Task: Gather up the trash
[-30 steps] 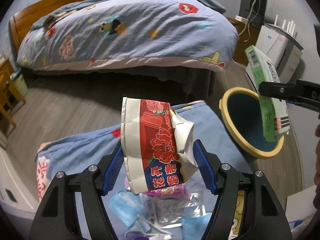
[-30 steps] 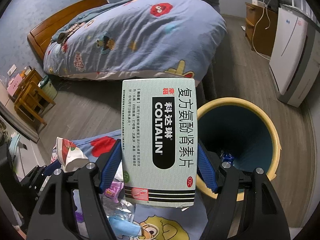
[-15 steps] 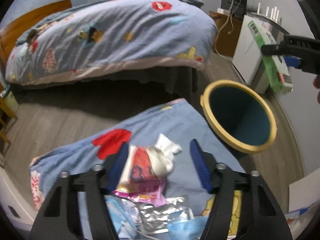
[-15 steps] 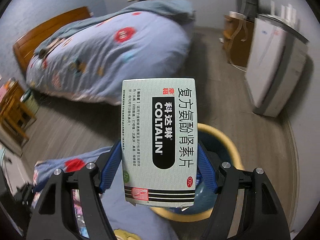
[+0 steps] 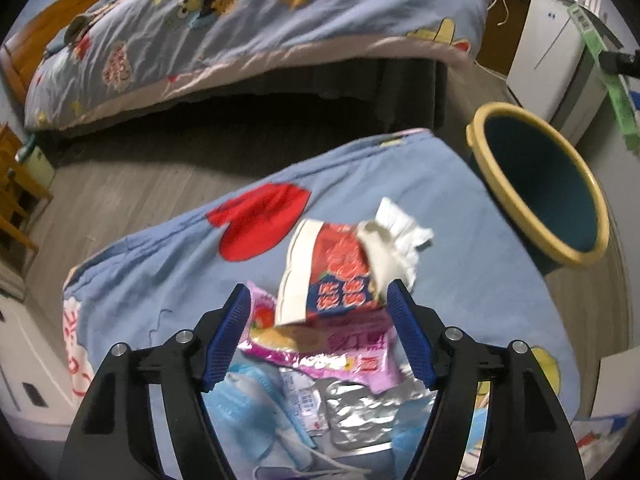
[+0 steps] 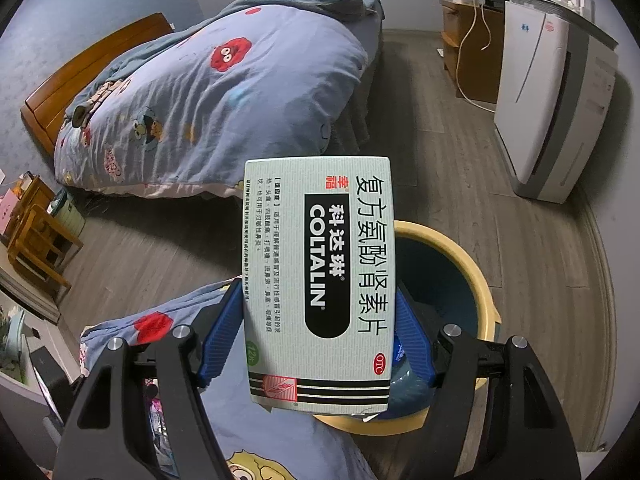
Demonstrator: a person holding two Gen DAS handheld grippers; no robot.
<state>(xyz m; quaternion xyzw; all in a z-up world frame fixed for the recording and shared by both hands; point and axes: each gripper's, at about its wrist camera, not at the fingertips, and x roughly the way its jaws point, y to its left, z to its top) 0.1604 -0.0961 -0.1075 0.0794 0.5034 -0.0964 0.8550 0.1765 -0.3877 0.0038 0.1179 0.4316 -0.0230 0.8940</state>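
Observation:
My left gripper is open above a pile of trash on the blue cloth. A red and white wrapper lies between and just beyond its fingers, on a pink packet, a silver blister sheet and blue face masks. My right gripper is shut on a pale green medicine box and holds it above the yellow-rimmed blue bin. The box and the bin also show at the right of the left wrist view.
A bed with a blue cartoon quilt fills the back. A white air purifier and a wooden cabinet stand at the right. A small wooden stool is at the left. Grey wood floor surrounds the bin.
My left gripper opened and let go of the red and white wrapper, which now lies on the trash pile. My right gripper moved with the box to above the bin.

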